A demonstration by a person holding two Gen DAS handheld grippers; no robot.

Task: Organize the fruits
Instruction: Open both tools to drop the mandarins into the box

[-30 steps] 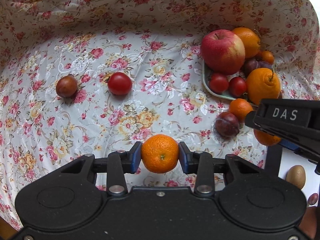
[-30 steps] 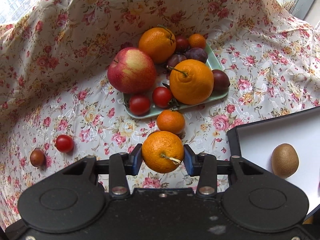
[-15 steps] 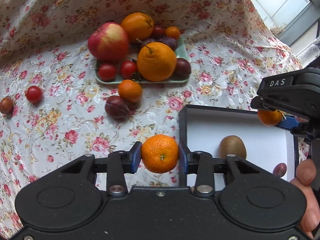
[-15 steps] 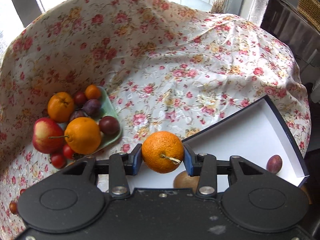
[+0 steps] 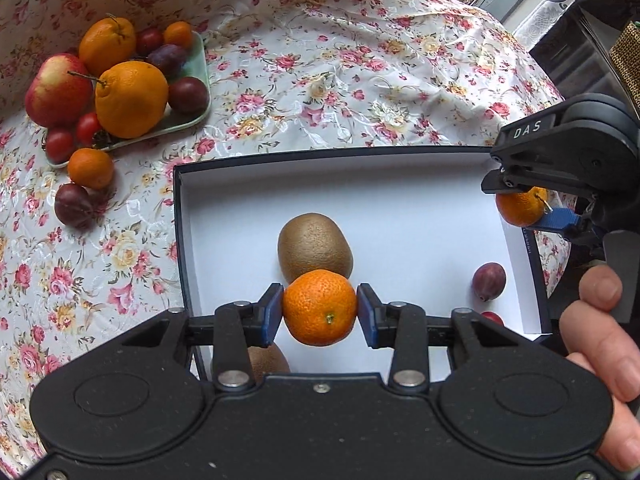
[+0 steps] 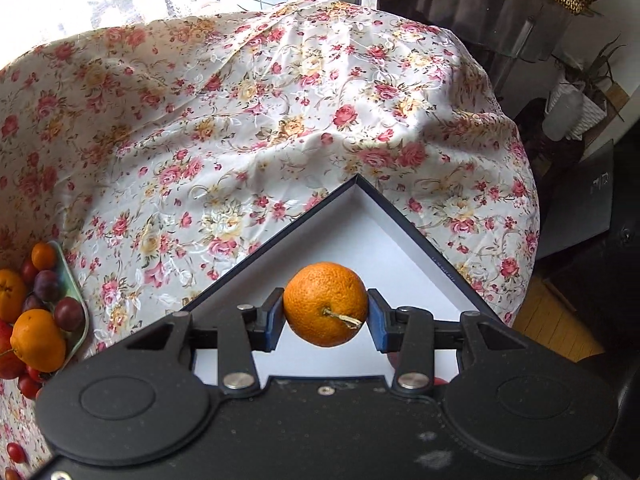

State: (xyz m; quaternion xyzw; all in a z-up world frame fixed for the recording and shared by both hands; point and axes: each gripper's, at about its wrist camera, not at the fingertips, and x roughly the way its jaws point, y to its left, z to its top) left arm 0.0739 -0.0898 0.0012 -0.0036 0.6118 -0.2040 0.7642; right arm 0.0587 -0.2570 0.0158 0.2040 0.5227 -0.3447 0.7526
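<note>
My left gripper (image 5: 320, 312) is shut on a small mandarin (image 5: 320, 300) and hangs over the white-lined, dark-rimmed box (image 5: 400, 200). Right under it lies a kiwi (image 5: 314, 246); a second kiwi (image 5: 268, 362) is half hidden by my finger. A plum (image 5: 488, 280) and a small red fruit (image 5: 493, 317) lie at the box's right side. My right gripper (image 6: 326, 316) is shut on a stemmed mandarin (image 6: 325, 304) above the box's far corner (image 6: 360, 232). In the left wrist view the right gripper (image 5: 528, 210) shows at the box's right rim.
A green tray (image 5: 200, 92) at the upper left holds an apple (image 5: 56, 90), two large oranges (image 5: 132, 98), plums and tomatoes. A mandarin (image 5: 90, 168) and a plum (image 5: 74, 205) lie on the floral cloth beside it. A person's hand (image 5: 600, 340) holds the right gripper. The table edge drops off at the right (image 6: 520, 272).
Both grippers have swung from beside the fruit tray over to the box, each still carrying its mandarin. The tray has slid to the left of both views.
</note>
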